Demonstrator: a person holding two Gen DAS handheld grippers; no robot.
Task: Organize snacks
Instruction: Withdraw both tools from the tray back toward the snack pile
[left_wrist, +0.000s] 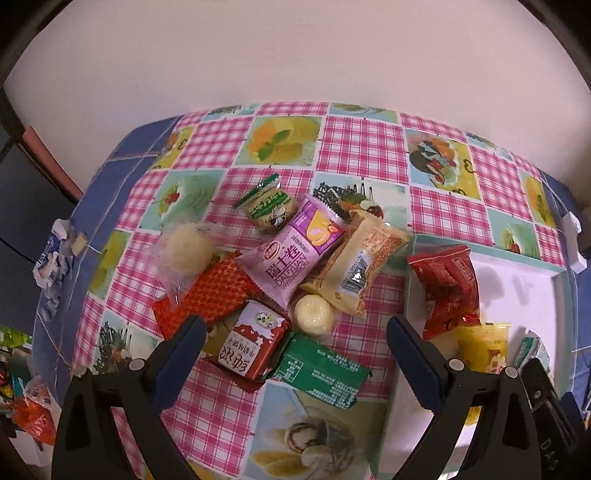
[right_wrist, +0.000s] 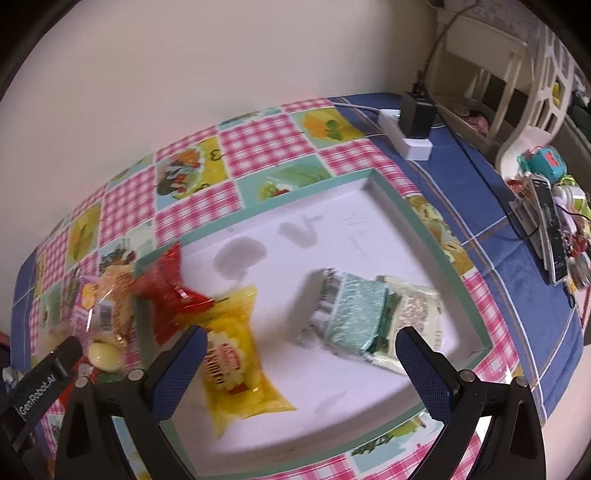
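A pile of snack packets lies on the checked tablecloth in the left wrist view: a pink roll-cake packet, a tan packet, a red-and-white biscuit packet, a green packet and a round pale sweet. My left gripper is open and empty above the pile. A shallow white tray holds a red packet, a yellow packet and a teal packet over a pale one. My right gripper is open and empty above the tray.
A white power strip with a black adapter sits at the table's far right corner. Cluttered toys and a remote lie beyond the right edge. A crumpled wrapper lies at the left table edge. A wall stands behind.
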